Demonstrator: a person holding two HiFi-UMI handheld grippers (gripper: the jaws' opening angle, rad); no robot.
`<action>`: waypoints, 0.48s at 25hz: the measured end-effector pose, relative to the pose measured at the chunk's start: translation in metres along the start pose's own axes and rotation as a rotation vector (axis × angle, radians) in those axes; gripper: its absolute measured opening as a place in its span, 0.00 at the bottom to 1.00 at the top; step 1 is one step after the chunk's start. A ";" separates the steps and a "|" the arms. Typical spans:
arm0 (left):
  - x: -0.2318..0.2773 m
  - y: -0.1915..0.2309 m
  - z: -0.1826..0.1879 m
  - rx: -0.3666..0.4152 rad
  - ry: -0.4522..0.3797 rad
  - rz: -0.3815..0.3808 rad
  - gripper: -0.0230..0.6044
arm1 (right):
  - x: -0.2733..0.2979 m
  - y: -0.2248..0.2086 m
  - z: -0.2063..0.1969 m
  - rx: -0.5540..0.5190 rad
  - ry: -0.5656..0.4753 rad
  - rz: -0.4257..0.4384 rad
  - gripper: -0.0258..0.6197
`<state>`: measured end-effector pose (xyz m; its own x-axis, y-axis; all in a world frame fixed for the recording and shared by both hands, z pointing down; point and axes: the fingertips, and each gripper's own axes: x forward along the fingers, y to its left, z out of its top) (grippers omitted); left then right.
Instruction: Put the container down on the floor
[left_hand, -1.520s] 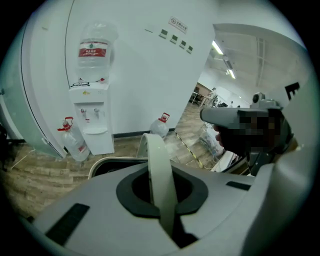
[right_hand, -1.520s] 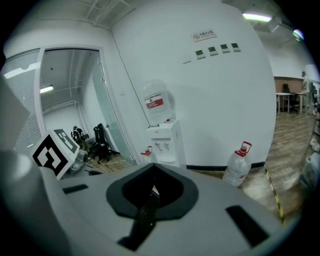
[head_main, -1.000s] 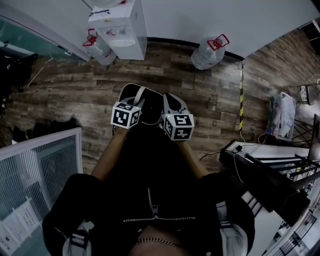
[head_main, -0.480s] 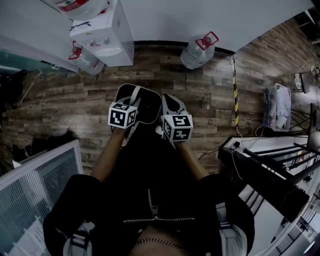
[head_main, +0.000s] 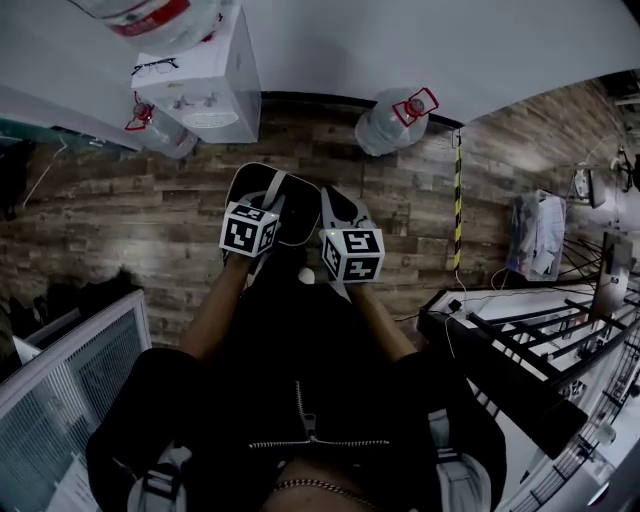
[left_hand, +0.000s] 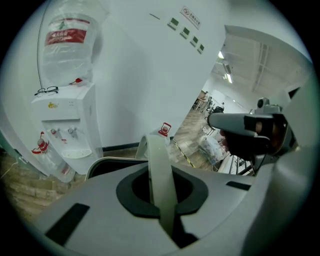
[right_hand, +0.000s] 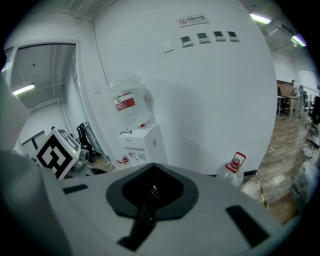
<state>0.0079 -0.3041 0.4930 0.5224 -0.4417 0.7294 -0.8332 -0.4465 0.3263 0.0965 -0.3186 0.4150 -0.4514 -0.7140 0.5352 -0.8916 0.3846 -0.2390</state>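
Note:
The container (head_main: 296, 212) is a dark bin with a pale rim, held up in front of me above the wooden floor (head_main: 130, 220). My left gripper (head_main: 264, 212) is shut on its pale arched handle band (left_hand: 158, 175), which rises straight out of the jaw slot. The bin's dark mouth (left_hand: 107, 165) lies just behind the band. My right gripper (head_main: 338, 212) sits close beside the bin on its right. Its jaws look shut in the right gripper view (right_hand: 149, 192), with nothing visible between them. The left gripper's marker cube (right_hand: 55, 152) shows at that view's left.
A white water dispenser (head_main: 205, 85) with a bottle on top stands at the wall ahead. One water jug (head_main: 390, 118) stands on the floor to its right, another (head_main: 160, 135) at its left. Yellow-black tape (head_main: 457, 200), a dark desk (head_main: 500, 345) and a glass partition (head_main: 60, 390) flank me.
The dispenser and jugs have drifted left and nearer in the head view. Both grippers and the bin keep the same pose in front of my body.

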 end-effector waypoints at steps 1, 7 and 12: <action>0.003 0.007 0.006 -0.008 -0.002 -0.006 0.06 | 0.009 0.001 0.006 -0.006 0.006 0.000 0.06; 0.026 0.047 0.038 -0.045 -0.012 -0.017 0.06 | 0.050 0.003 0.028 -0.033 0.037 0.004 0.06; 0.039 0.061 0.049 -0.037 -0.012 -0.025 0.06 | 0.064 0.009 0.025 -0.039 0.059 0.007 0.06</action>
<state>-0.0135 -0.3862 0.5120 0.5449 -0.4405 0.7134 -0.8260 -0.4281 0.3666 0.0590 -0.3751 0.4267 -0.4535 -0.6759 0.5809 -0.8859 0.4129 -0.2113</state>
